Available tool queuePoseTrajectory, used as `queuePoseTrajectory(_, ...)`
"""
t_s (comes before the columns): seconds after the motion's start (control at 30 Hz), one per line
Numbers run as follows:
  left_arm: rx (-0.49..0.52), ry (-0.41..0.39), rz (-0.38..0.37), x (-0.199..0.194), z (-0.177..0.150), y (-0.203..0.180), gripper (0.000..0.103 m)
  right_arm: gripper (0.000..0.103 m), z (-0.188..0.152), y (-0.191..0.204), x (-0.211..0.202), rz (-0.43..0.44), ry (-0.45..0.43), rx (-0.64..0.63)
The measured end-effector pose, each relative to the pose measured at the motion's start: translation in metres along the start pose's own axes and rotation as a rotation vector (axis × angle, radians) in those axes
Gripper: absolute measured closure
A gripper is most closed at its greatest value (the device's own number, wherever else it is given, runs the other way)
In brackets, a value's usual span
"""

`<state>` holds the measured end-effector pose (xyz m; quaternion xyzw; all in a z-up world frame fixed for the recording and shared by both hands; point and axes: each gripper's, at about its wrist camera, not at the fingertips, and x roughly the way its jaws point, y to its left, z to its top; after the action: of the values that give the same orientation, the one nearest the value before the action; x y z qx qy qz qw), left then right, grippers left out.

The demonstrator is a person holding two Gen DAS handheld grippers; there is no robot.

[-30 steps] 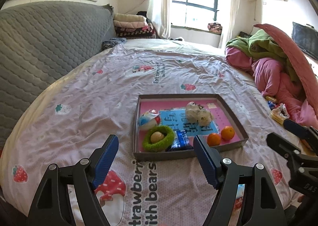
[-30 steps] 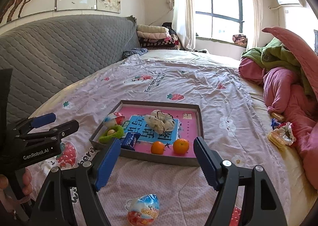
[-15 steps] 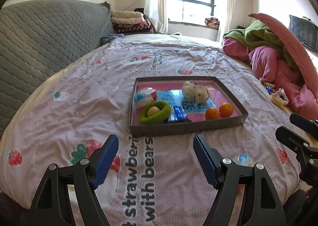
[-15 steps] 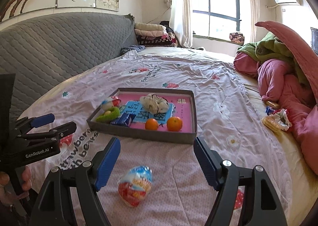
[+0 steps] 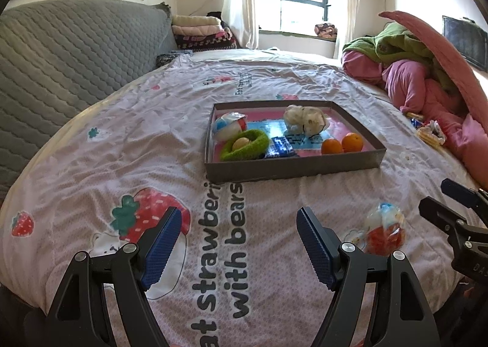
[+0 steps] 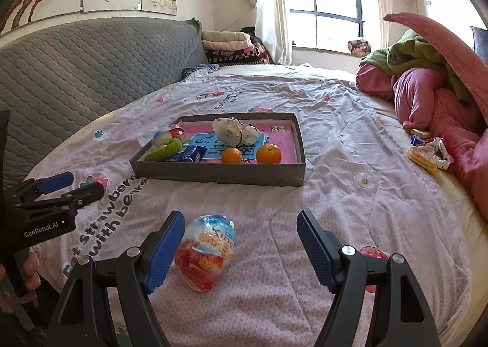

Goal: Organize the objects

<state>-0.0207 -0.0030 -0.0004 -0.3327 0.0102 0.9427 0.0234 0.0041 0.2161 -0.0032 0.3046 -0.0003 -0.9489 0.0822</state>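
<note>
1. Here the wrapped egg toy (image 6: 207, 255) lies loose on the bedsheet (image 6: 350, 194), near the camera and well short of the grey tray (image 6: 219, 174) beyond it.
2. The right gripper (image 6: 241, 251) has its jaws spread wide with nothing held; the egg sits just beside its left finger, off centre in the gap.
3. The left gripper (image 5: 238, 244) is likewise wide apart and empty, over bare sheet, with the egg off to its right.
4. Likely risk: closing from this offset could nudge the rounded egg sideways on the soft sheet, so it rolls away or is pinched only by its crinkly wrapper and slips.
5. Another risk is at the tray: the two oranges (image 6: 251, 154), the blue packet (image 6: 189, 155) and the green ring (image 6: 164, 150) crowd its near side, so a careless drop could knock them.
</note>
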Motion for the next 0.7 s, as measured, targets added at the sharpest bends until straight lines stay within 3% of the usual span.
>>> queuePoseTrajectory(0.7, 0.003, 0.054, -0.037, 0.019, -0.029, -0.007, 0.024, 0.027, -0.035, -0.002, 0.001, 0.013, -0.012, 0.040)
